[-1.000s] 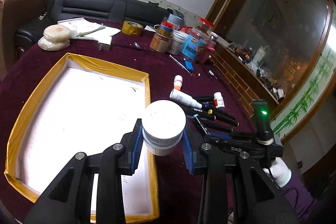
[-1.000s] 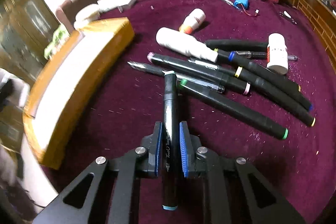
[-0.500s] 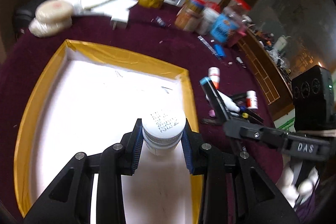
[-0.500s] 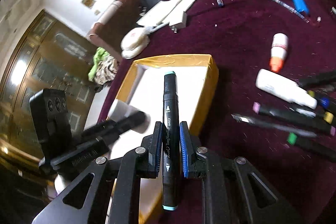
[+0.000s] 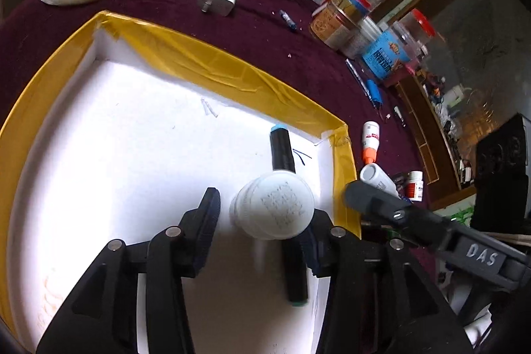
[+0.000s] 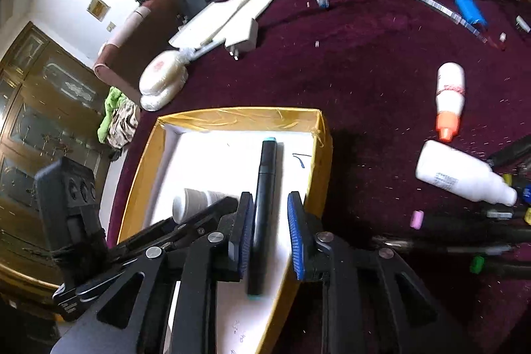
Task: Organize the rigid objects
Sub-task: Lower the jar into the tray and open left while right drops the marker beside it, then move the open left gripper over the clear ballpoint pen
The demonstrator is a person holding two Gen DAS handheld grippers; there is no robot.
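Both items sit inside the white tray (image 5: 205,68) with yellow-taped walls, which appears to serve as the collection bin for the rigid objects scattered on the maroon surface (image 6: 365,82). Placement looks deliberate: the black marker (image 6: 264,188) lies flat on the tray floor, parallel to the tray's right wall and near it, its teal cap end toward the far wall. The white jar (image 5: 275,208) stands just beside the marker on its left, lid up, near the tray's right wall.

Left hand-held gripper (image 5: 262,221): fingers spread wider than the jar. A clear gap shows between the left pad and the jar; the right pad is hidden behind the jar's edge, so contact there cannot be told. Judged released, jar resting on the tray floor.

Right hand-held gripper (image 6: 270,231): pads apart, marker between them. Visible gap on the right side; left pad just beside or touching the barrel. Not clamped.

Remaining on the surface, well apart from the tray: 1 white bottle with an orange tip (image 6: 449,102), 1 larger white bottle (image 6: 461,176), and several dark markers (image 6: 481,228) at the right edge of the right wrist view. Task judged early; most items not yet binned.
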